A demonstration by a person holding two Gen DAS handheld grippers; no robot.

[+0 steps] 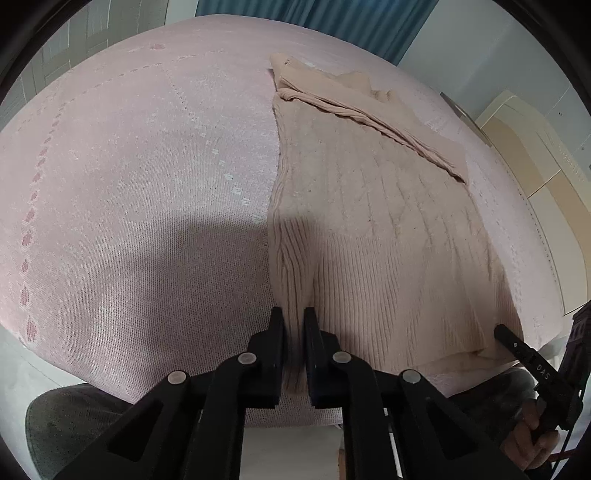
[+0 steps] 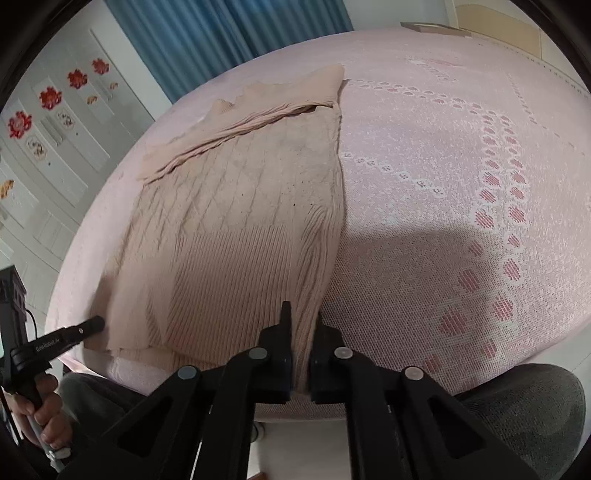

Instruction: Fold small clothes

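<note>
**Sweater held at both near hem corners**

The sweater [image 1: 373, 206] lies flat on the bed [image 1: 129, 184], its long axis running away from the person. The left gripper [image 1: 294, 325] and right gripper [image 2: 301, 325] each have jaws clamped on a near hem corner, equally close.

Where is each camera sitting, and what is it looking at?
Left wrist view: sits on the left gripper, looking down along its fingers at the near left corner of the beige sweater; the person's other hand shows at right.
Right wrist view: sits on the right gripper, looking down at the sweater's near right corner; the other hand shows at left.
Both share: the sweater, the pink bedspread, the blue curtain, and each other's gripper.
</note>
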